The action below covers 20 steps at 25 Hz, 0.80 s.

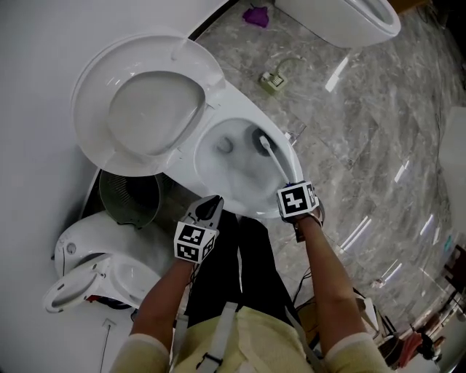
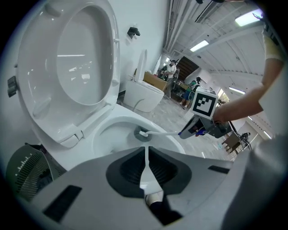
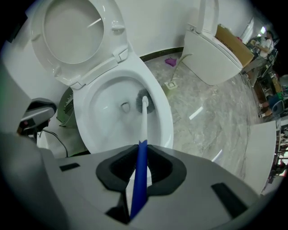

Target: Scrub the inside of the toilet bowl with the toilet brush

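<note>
A white toilet bowl (image 1: 280,156) (image 3: 166,119) (image 2: 108,128) stands with its seat and lid (image 1: 145,105) raised. My right gripper (image 1: 295,191) (image 3: 140,155) is shut on the blue grip of the toilet brush (image 3: 144,117). The white shaft reaches down into the bowl, and the dark bristle head (image 1: 261,142) (image 2: 143,134) rests against the inner wall beside the drain hole (image 1: 224,146). My left gripper (image 1: 207,211) (image 2: 145,157) hovers at the bowl's near rim, jaws shut with nothing between them.
A dark ribbed waste bin (image 1: 129,197) stands left of the bowl, with a white toilet unit (image 1: 95,269) nearer me. A second toilet (image 1: 349,18) sits at the far right on grey marble floor (image 1: 364,124). A floor drain (image 1: 274,81) and a purple scrap (image 1: 256,16) lie behind.
</note>
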Available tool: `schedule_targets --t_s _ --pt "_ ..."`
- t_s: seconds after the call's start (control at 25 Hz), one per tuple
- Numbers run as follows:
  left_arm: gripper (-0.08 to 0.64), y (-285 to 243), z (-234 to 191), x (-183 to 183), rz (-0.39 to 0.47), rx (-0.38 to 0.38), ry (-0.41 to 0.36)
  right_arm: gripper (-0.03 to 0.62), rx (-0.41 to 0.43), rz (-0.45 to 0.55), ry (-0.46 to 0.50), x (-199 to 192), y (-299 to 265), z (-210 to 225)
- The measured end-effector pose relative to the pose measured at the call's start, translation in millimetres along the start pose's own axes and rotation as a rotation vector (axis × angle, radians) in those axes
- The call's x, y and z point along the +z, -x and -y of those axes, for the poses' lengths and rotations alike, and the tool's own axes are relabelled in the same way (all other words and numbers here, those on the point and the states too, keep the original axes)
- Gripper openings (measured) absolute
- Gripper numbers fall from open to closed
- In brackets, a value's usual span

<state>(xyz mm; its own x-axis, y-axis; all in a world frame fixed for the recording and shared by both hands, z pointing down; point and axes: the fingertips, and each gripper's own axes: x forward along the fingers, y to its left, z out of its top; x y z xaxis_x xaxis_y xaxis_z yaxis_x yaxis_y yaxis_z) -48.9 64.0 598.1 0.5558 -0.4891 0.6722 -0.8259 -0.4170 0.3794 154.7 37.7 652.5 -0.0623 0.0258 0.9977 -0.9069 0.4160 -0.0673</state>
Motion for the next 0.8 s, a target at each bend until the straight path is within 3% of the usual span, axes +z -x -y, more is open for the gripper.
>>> schedule_targets --t_s 0.44,0.8 --pt "0.032 -4 31 -9 0.004 -0.027 -0.027 0.071 -0.081 -0.089 0.066 -71 5 14" --pt "0.032 2 47 -24 0.008 -0.019 -0.025 0.071 -0.067 -0.167 0.102 -115 9 11"
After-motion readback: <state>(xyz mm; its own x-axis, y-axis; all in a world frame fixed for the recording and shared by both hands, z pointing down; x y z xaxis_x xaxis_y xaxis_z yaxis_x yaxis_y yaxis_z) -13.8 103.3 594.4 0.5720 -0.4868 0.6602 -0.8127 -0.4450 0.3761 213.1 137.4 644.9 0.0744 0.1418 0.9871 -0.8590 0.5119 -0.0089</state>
